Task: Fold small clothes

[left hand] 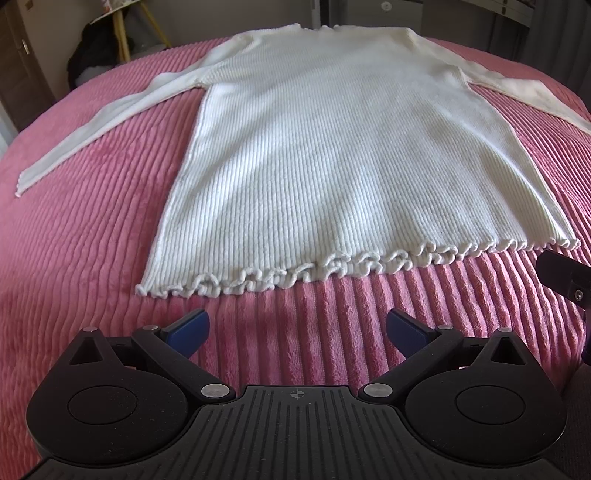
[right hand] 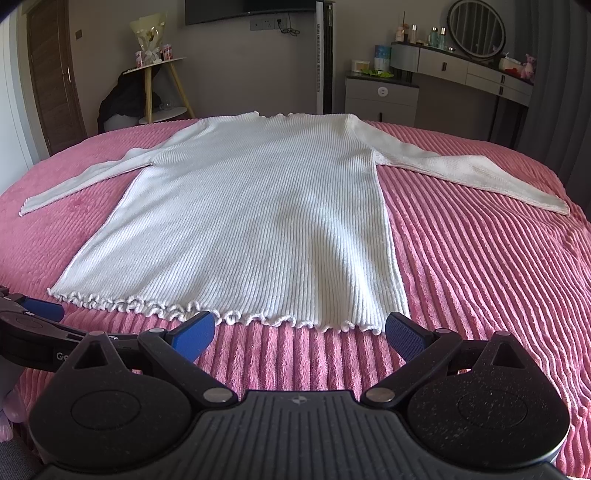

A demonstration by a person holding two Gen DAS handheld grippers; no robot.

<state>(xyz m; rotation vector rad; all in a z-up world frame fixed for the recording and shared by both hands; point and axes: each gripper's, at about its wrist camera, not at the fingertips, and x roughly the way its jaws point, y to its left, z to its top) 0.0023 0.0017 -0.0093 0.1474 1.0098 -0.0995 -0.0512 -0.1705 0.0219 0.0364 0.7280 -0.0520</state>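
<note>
Left gripper (left hand: pixel 297 328): nearest the left wrist camera, black body, blue fingertip pads, jaws spread wide, nothing between them. It hovers over bare bedspread just short of the garment's hem. Right gripper (right hand: pixel 300 334): same build, jaws likewise spread wide and empty, positioned just before the hem near the garment's right corner. Its blue pads (right hand: pixel 194 336) sit close to the frilled edge; contact with the fabric cannot be determined. The left gripper also appears at the left edge of the right wrist view, and a black part of the right gripper at the right edge of the left wrist view.

Task item: white ribbed sweater (left hand: pixel 332 147), long-sleeved, laid flat on the bed with the ruffled hem (left hand: pixel 351 264) toward the cameras and the neckline at the far side. Both sleeves extend outward and diagonally toward the near side; left sleeve (left hand: pixel 92 122), right sleeve (right hand: pixel 469 173).

Surface: pink bedspread (right hand: pixel 480 277), plush with raised corded ribs, covering the whole bed. Patches of light and soft shadow fall across the sweater body.

Room, beyond the far edge of the bed:
- wooden door (right hand: pixel 55 74) at left
- small round side table (right hand: pixel 162 64) with yellow legs, carrying a wrapped bouquet and small containers
- dark bundle on the floor beside the table
- wall-mounted dark screen (right hand: pixel 247 9) with a socket plate below
- grey drawer unit (right hand: pixel 380 96)
- curved grey dressing table (right hand: pixel 461 70) with a round mirror (right hand: pixel 476 29) and bottles
</note>
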